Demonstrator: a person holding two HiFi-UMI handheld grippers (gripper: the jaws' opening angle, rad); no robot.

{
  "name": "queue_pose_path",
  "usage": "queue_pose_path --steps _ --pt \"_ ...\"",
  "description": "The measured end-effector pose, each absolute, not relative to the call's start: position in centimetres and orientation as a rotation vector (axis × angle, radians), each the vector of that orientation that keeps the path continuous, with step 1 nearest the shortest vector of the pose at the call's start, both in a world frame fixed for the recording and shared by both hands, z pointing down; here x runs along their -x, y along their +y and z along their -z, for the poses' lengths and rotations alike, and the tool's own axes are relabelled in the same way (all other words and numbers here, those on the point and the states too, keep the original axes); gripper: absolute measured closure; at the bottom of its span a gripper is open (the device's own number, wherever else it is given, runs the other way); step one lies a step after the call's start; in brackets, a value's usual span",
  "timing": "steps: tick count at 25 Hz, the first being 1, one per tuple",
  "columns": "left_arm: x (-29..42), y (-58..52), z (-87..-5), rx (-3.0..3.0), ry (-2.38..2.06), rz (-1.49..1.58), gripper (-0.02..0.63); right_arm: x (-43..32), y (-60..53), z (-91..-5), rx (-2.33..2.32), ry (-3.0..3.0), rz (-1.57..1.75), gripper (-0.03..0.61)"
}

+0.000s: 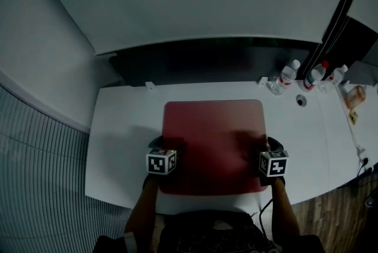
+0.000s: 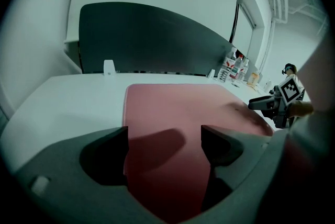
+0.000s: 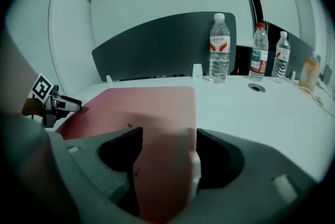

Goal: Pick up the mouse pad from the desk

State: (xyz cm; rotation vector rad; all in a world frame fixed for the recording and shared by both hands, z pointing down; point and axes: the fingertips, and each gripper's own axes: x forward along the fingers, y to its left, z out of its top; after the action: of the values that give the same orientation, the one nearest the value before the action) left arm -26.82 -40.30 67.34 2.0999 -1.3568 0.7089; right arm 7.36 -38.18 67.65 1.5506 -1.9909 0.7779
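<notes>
your left gripper (image 1: 163, 144) sits at the near left corner of the dark red, rounded-corner rectangular mouse pad (image 1: 212, 139). in the left gripper view its jaws stand wide apart. the pad's (image 2: 183, 108) left border runs up between them, close by the left jaw. neither jaw presses on it, so this gripper (image 2: 164, 139) has hold of nothing.

your right gripper (image 1: 270, 144) sits at the near right corner of the same pad. in the right gripper view its jaws are also spread wide. the pad's (image 3: 141, 108) right border passes between them, with a strip of white showing beside the right jaw. no squeeze shows here either, so this gripper (image 3: 166, 147) is empty too.

the mouse pad lies on the white desk surface (image 1: 124, 122), roughly in the middle of it and straight in front of you. its near edge is between the two grippers and its far edge points at the back of the surface. each gripper shows in the other's view across the pad, both low over the near corners.

beyond the pad a round cable hole (image 1: 301, 100) is set in the surface toward the far right. past that, three clear plastic water bottles (image 3: 220, 47) stand upright in a loose row along the back right. a small white tab (image 1: 149, 85) stands at the back edge on the left. behind everything a dark grey partition panel (image 1: 207, 62) runs along the rear of the surface.
</notes>
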Motion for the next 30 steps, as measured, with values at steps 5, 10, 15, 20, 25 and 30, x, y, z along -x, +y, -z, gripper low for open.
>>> queue_pose_path --steps 5,10,15,20,25,30 --pt "26.9 -40.4 -69.0 -2.068 -1.355 -0.732 0.189 -7.5 -38.9 -68.8 -1.555 -1.998 -0.827 0.228" --pt "27.0 -40.3 -69.2 -2.044 -1.373 -0.776 0.189 -7.6 -38.8 -69.4 -1.550 -1.965 -0.852 0.224" --pt "27.6 -40.4 -69.0 -2.046 -1.419 -0.846 0.189 -7.4 -38.7 -69.5 -1.533 -1.942 -0.807 0.224" --pt "27.7 -40.2 -69.4 -2.018 -1.457 -0.855 0.190 -7.3 -38.9 -69.3 -1.533 -1.940 -0.746 0.224" --pt "28.1 -39.7 -69.1 -1.944 -1.501 -0.826 0.184 -7.2 -38.8 -69.3 -1.539 -1.950 -0.747 0.224" --pt "28.1 -39.5 -70.0 -1.942 -1.494 -0.777 0.179 -7.2 -38.9 -69.4 -1.544 -1.939 -0.732 0.224"
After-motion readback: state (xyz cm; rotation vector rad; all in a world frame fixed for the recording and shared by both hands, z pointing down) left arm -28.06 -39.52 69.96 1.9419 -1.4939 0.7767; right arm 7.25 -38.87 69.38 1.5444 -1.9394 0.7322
